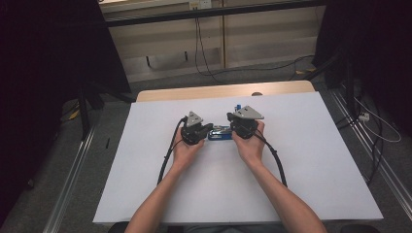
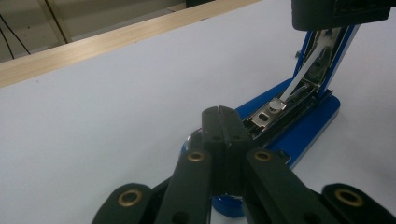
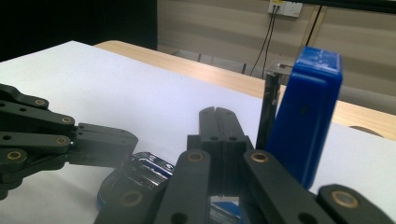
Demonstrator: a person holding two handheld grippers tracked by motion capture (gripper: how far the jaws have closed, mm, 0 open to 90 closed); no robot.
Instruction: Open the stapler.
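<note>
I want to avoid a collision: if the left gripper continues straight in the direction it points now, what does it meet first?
Probably the blue stapler: the shut left gripper points at its open metal tray just ahead. Depth is unclear; it may touch already.

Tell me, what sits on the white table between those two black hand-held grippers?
A blue stapler, swung open, lies between the left gripper and right gripper in the high view.

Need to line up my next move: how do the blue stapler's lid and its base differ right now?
The blue plastic stapler lid stands swung up, nearly upright; the blue stapler base lies flat on the white table. The lid shows a plain blue back; the base carries the exposed shiny metal channel. Both are the same blue and joined at one end.
</note>
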